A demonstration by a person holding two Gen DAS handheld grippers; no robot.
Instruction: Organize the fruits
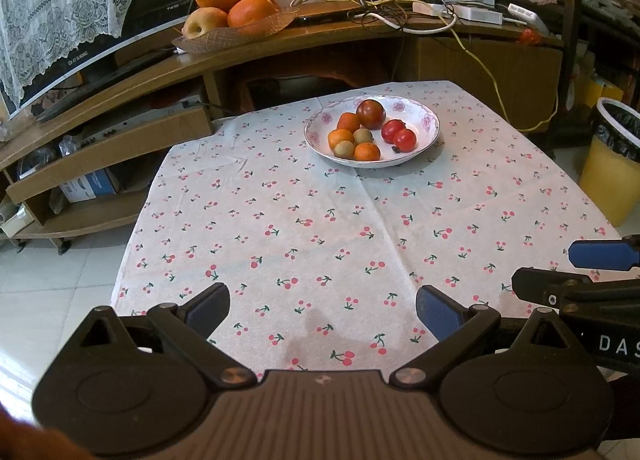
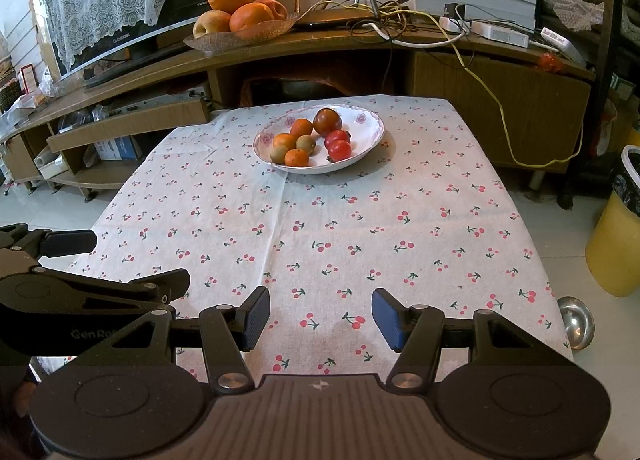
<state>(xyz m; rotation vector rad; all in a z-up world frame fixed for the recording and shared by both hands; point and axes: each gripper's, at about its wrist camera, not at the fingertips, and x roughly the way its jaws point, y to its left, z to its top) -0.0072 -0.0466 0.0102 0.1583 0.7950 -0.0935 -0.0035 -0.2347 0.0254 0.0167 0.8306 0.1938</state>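
Note:
A white flowered plate [image 1: 424, 116] [image 2: 366, 128] stands at the far end of the table on a cherry-print cloth [image 1: 320, 228] [image 2: 320, 220]. It holds small oranges [image 1: 367, 152] [image 2: 297, 157], two green-brown fruits [image 1: 344, 149] [image 2: 279, 153], two red fruits [image 1: 404, 139] [image 2: 339, 150] and one dark red round fruit [image 1: 371, 113] [image 2: 327, 121]. My left gripper [image 1: 322, 310] is open and empty over the near edge. My right gripper [image 2: 320, 318] is open and empty beside it, and shows at the right of the left wrist view [image 1: 560, 272].
A glass dish with big oranges and an apple [image 1: 236, 10] [image 2: 244, 18] sits on the wooden TV cabinet behind the table, beside tangled cables [image 1: 380, 8]. A yellow bin [image 1: 612, 156] [image 2: 618, 236] stands on the floor at right. A metal knob [image 2: 576, 322] shows at the table's near right corner.

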